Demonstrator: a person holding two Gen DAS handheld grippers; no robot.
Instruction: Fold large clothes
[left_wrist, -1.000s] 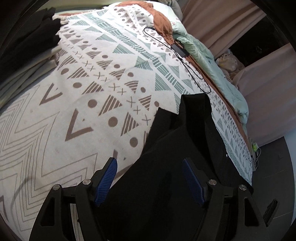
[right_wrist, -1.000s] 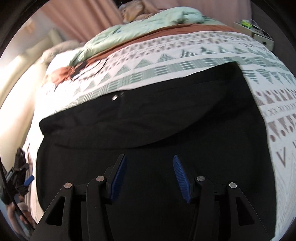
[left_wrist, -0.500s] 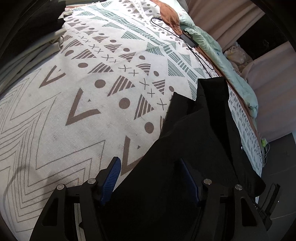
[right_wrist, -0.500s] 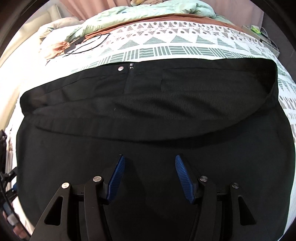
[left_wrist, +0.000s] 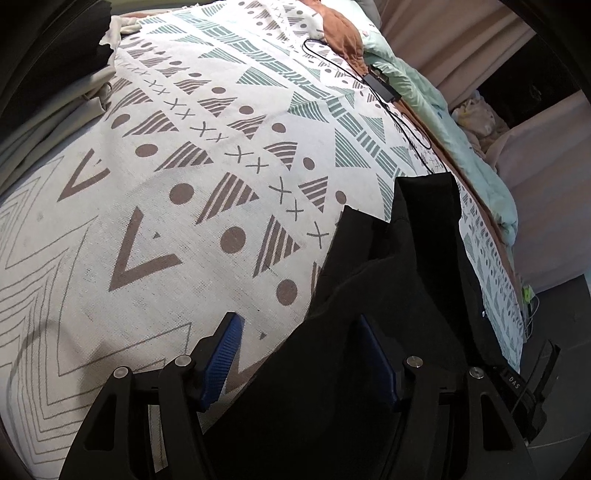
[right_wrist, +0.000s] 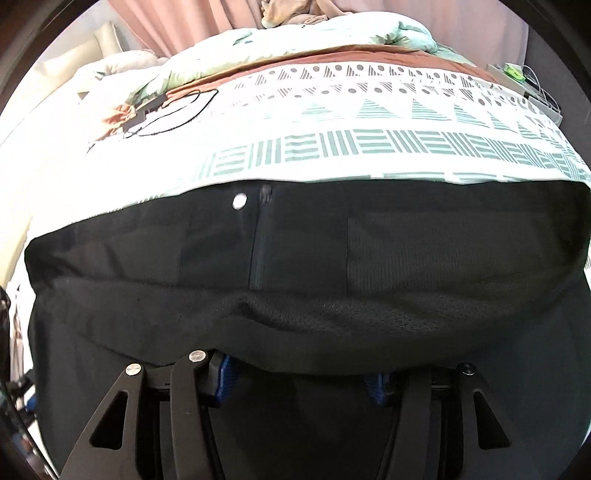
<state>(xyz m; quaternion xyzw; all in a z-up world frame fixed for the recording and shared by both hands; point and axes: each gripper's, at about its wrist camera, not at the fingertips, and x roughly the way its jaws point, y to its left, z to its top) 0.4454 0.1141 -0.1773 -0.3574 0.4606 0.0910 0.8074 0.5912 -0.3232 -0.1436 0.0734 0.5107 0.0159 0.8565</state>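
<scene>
A large black garment, trousers with a zip and a silver snap, lies spread on the patterned bedspread (left_wrist: 155, 206). It fills the lower right of the left wrist view (left_wrist: 388, 314) and most of the right wrist view (right_wrist: 295, 258). My left gripper (left_wrist: 299, 354) is open, its blue pads apart over the garment's left edge, the right pad on the cloth. My right gripper (right_wrist: 301, 376) is open; its fingertips are pushed under a raised fold of the garment and mostly hidden.
A black cable with a power adapter (left_wrist: 380, 86) lies on the far part of the bed, also in the right wrist view (right_wrist: 173, 110). A mint and brown duvet (right_wrist: 295, 40) is bunched beyond it. Dark and pale clothes (left_wrist: 55, 74) are piled at the left. Pink curtains stand behind.
The right gripper has moved forward and low, its fingertips sliding under the garment's fold near the waistband. The left gripper has shifted slightly along the garment's left edge, still open.
</scene>
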